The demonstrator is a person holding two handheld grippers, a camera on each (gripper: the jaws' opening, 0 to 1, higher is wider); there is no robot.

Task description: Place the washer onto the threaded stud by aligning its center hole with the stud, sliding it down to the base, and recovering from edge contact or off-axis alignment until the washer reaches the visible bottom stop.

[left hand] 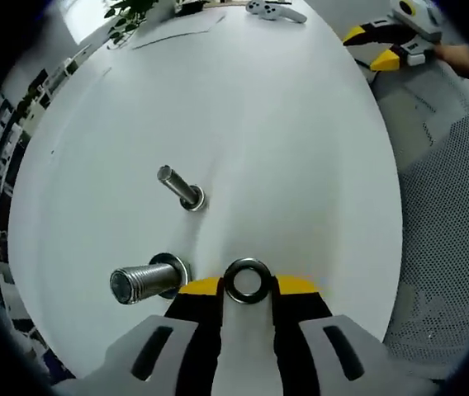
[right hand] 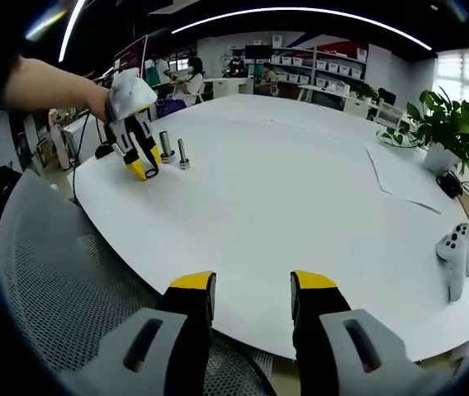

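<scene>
The white tabletop [left hand: 284,140] spreads across most of the left gripper view, and a grey mesh chair [left hand: 445,247] covers the right edge of that frame. In the right gripper view a potted plant [right hand: 445,124] stands at the upper right and a white controller [right hand: 456,260] lies at the right edge.

The left gripper [left hand: 248,285], at the bottom centre of its own view, has its yellow-tipped jaws closed on the washer [left hand: 248,280]. The right gripper [right hand: 253,289], at the bottom centre of its view, has its jaws spread apart with nothing between them.

The thick stud [left hand: 144,282] stands at the lower left of the left gripper view, a shiny metal cylinder with a threaded shaft and a round base collar. The thin stud [left hand: 181,188] stands above it near the frame's centre, slimmer, also on a round base.

The washer is a dark, glossy metal ring with a wide round hole, held flat between the jaw tips, just right of the thick stud and not over it.
</scene>
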